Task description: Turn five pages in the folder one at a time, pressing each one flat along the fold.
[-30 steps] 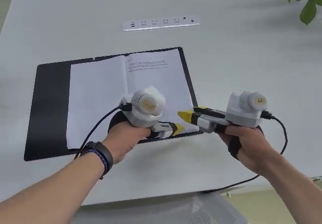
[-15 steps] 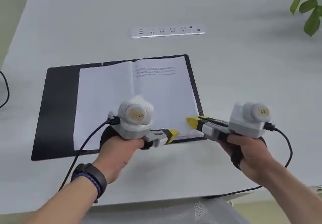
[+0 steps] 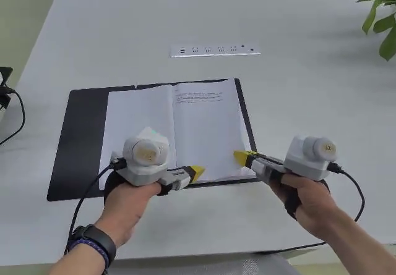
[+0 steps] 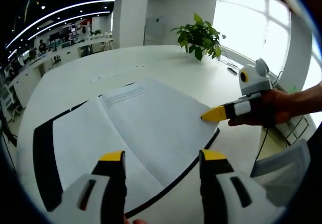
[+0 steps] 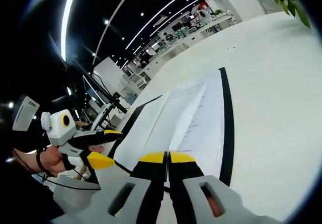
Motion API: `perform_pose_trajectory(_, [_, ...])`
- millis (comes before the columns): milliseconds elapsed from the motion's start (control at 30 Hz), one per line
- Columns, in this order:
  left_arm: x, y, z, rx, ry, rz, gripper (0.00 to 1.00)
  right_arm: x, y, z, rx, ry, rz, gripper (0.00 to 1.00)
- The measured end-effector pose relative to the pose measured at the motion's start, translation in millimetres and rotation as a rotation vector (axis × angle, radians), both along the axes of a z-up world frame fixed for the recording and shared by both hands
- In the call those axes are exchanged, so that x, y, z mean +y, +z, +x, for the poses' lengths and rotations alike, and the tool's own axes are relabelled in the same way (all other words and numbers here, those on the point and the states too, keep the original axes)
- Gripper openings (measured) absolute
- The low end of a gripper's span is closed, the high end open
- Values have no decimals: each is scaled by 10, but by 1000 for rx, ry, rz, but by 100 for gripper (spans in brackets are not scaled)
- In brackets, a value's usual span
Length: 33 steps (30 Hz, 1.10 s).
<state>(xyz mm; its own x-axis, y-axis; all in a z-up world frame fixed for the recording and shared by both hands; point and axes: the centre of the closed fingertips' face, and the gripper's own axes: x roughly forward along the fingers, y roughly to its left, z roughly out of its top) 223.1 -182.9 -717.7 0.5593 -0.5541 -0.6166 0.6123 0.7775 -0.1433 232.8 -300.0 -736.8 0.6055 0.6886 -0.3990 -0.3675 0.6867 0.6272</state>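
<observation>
The folder (image 3: 80, 140) lies open on the white table, black cover to the left, white pages (image 3: 210, 133) spread at the middle and right, a few printed lines at the top of the right page. My left gripper (image 3: 195, 173) hovers at the folder's near edge, its yellow-tipped jaws open and empty (image 4: 162, 156). My right gripper (image 3: 240, 158) is shut (image 5: 167, 157), its tips at the near right corner of the right page. I cannot tell whether paper is pinched there. The right gripper (image 4: 214, 114) meets the page edge in the left gripper view.
A white power strip (image 3: 215, 50) lies beyond the folder. Green plant leaves (image 3: 383, 15) hang at the far right. A black cable (image 3: 13, 123) trails at the left edge. The table's front edge runs just below the hands.
The camera has shifted. My left gripper has drawn back to the left along the folder's near edge, away from the right gripper. The right gripper stays at the page corner.
</observation>
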Motion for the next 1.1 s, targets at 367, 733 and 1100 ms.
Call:
perform_pose_trajectory(367, [347, 127, 30, -31, 61, -5, 58, 33, 82, 15, -9, -8, -2, 0])
perform_pose_trajectory(733, [700, 252, 10, -57, 94, 1, 59, 222, 216, 63, -24, 14, -7, 0])
perform_pose_trajectory(1100, [1048, 287, -70, -69, 90, 20, 61, 559, 407, 139, -69, 74, -13, 0])
